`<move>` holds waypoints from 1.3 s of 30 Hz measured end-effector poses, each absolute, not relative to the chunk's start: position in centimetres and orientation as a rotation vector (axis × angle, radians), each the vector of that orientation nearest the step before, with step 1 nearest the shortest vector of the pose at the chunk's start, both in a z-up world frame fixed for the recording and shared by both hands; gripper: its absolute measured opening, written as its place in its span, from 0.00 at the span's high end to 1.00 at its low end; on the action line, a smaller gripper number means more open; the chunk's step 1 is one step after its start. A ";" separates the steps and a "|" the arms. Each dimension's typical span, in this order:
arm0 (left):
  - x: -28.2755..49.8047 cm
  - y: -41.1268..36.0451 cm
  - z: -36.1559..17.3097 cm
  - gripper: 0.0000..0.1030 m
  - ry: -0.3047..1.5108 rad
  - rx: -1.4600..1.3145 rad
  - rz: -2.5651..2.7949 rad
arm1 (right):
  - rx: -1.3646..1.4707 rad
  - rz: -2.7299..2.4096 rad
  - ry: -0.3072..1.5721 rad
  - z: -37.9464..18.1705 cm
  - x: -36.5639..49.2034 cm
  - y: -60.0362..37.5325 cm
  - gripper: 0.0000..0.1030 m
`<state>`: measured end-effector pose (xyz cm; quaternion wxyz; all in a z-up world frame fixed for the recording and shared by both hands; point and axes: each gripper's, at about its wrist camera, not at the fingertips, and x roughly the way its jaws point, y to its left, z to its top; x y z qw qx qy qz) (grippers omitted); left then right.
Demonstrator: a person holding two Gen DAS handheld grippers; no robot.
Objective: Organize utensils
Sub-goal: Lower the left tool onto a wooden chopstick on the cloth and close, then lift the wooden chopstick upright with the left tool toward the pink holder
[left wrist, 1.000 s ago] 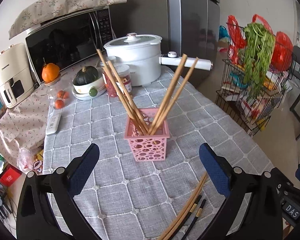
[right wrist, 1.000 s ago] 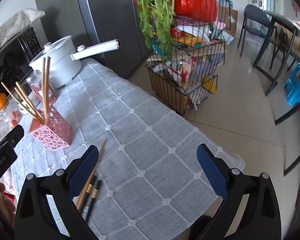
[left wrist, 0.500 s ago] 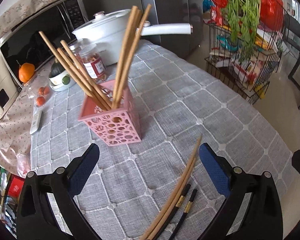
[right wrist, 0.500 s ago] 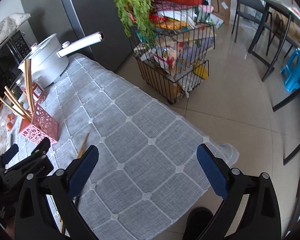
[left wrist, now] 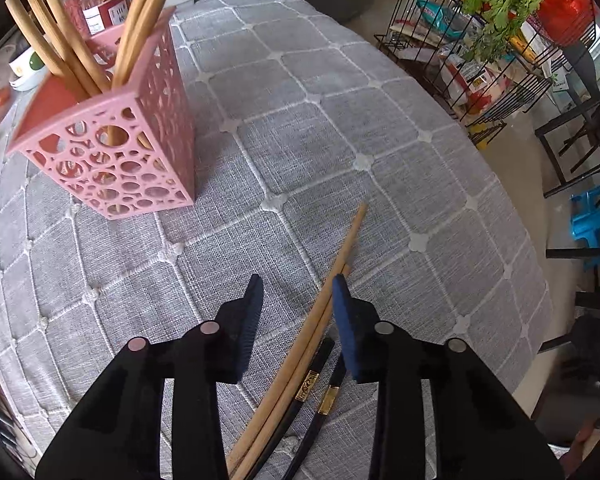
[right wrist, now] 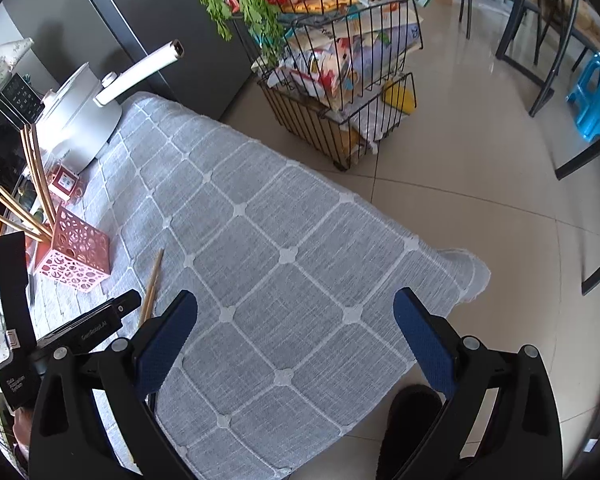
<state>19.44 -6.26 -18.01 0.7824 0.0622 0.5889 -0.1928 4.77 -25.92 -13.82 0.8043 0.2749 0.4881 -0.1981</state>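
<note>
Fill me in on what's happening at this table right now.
A person with a gripper in each hand is tidying chopsticks into the pink holder, which already has several wooden ones standing in it. The left gripper is low over the grey tablecloth, its jaws partly closed around the wooden chopsticks lying there, not clearly clamped yet. A black pair lies beside them. The right gripper hangs open over bare cloth, holding nothing.
</note>
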 end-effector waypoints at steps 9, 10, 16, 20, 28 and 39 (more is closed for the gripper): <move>19.5 -7.3 -18.2 0.74 1.256 0.133 -0.420 | 0.609 -0.425 1.057 -14.1 4.8 -26.1 0.07; 19.6 -7.7 -18.0 0.74 1.244 0.130 -0.424 | 0.613 -0.426 1.057 -14.1 4.8 -26.1 0.07; 20.7 -10.4 -18.0 0.74 1.220 0.162 -0.422 | 0.643 -0.416 1.068 -14.3 5.1 -26.3 0.07; 21.4 -11.9 -19.2 0.76 1.221 0.238 -0.388 | 0.664 -0.381 1.081 -14.4 5.4 -26.1 0.07; 21.0 -10.1 -19.3 0.93 1.196 0.245 -0.401 | 0.662 -0.349 1.115 -14.9 6.0 -25.2 0.07; 16.7 -1.8 -14.1 0.96 1.083 0.125 -0.367 | 0.665 -0.314 1.127 -15.6 8.2 -22.3 0.07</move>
